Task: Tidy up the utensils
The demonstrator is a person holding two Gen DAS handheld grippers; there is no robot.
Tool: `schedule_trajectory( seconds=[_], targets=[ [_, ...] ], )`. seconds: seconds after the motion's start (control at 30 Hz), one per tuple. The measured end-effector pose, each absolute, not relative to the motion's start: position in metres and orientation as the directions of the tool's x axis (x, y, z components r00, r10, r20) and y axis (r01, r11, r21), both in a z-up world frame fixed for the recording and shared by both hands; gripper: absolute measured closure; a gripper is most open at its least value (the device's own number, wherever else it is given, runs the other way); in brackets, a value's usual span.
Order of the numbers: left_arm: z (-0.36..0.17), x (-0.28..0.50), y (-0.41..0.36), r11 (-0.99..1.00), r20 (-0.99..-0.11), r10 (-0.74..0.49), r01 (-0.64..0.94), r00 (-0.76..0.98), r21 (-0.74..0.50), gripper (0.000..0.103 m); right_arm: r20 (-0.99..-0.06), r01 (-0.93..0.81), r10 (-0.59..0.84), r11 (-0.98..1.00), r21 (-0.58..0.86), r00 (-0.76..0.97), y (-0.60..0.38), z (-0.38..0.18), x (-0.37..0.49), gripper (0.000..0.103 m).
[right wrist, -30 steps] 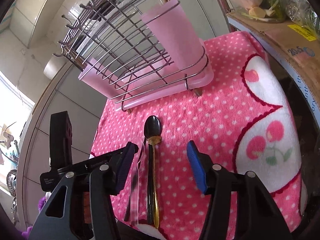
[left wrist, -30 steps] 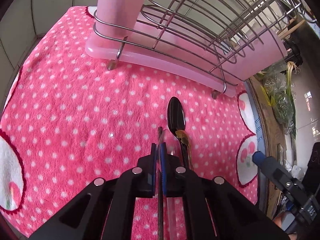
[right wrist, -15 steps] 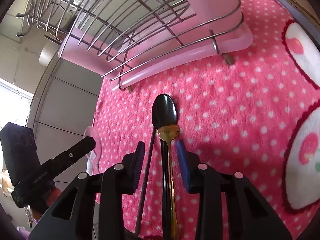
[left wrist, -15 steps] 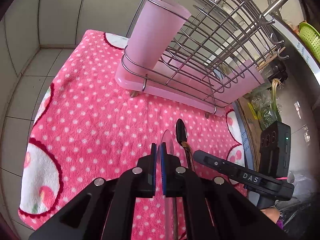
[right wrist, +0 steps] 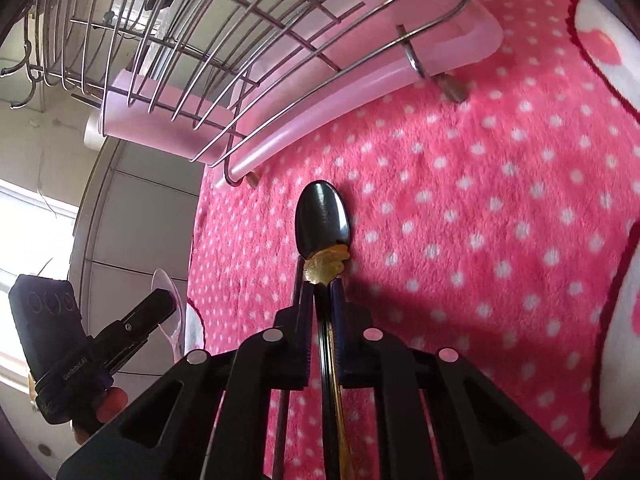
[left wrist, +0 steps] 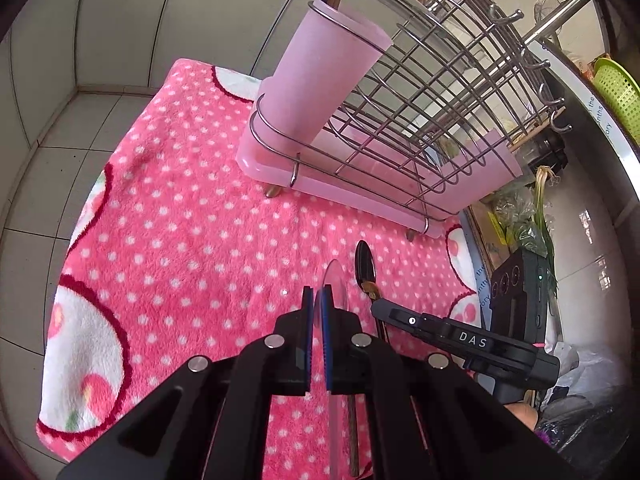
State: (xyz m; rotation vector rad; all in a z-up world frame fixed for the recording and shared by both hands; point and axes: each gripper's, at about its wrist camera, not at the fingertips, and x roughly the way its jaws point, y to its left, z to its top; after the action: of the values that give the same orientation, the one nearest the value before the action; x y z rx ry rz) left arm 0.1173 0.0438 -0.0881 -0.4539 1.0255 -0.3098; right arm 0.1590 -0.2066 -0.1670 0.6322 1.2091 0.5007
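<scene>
Utensils number two: a black spoon (right wrist: pixel 323 216) with a gold neck lying on the pink polka-dot blanket (right wrist: pixel 480 208), and a clear plastic spoon (left wrist: pixel 335 284) lifted above it. The right tool (right wrist: pixel 322 292) has just been closing and its jaws now clamp the black spoon's handle. The left tool (left wrist: pixel 317 300) is clamped on the clear spoon. One wire dish rack (left wrist: pixel 420 112) with one pink cup (left wrist: pixel 320 76) stands behind.

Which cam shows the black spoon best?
Right wrist. The black spoon fills the centre: whole bowl, gold collar, handle running between the right gripper fingers, which have just been closing on it. Left wrist shows it small on the pink towel, handle partly hidden behind the right gripper.
</scene>
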Motion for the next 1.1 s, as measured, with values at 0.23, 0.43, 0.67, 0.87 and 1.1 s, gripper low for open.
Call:
schedule_trajectory(
  seconds=[0.23,0.43,0.67,0.87,1.1],
  targets=[
    [-0.088,0.117,0.042,0.862,-0.745,-0.460,0.043,0.483,-0.504,0.100,-0.685,0.002,0.680,0.709,0.705,0.259,-0.210,-0.170,0.160,0.093],
    [-0.088,0.116,0.042,0.862,-0.744,-0.462,0.046,0.484,-0.505,0.100,-0.677,0.005,0.690,0.699,0.715,0.256,-0.217,-0.168,0.157,0.093],
    [-0.087,0.115,0.040,0.862,-0.742,-0.465,0.057,0.482,-0.504,0.100,-0.673,-0.019,0.686,0.704,0.710,0.275,-0.226,-0.164,0.151,0.093],
    [-0.088,0.116,0.040,0.861,-0.744,-0.466,0.054,0.480,-0.505,0.100,-0.673,-0.032,0.684,0.707,0.706,0.281,-0.227,-0.161,0.150,0.093],
    [-0.090,0.117,0.042,0.863,-0.748,-0.460,0.044,0.479,-0.503,0.100,-0.677,-0.080,0.675,0.723,0.686,0.293,-0.216,-0.158,0.147,0.100]
  ],
)
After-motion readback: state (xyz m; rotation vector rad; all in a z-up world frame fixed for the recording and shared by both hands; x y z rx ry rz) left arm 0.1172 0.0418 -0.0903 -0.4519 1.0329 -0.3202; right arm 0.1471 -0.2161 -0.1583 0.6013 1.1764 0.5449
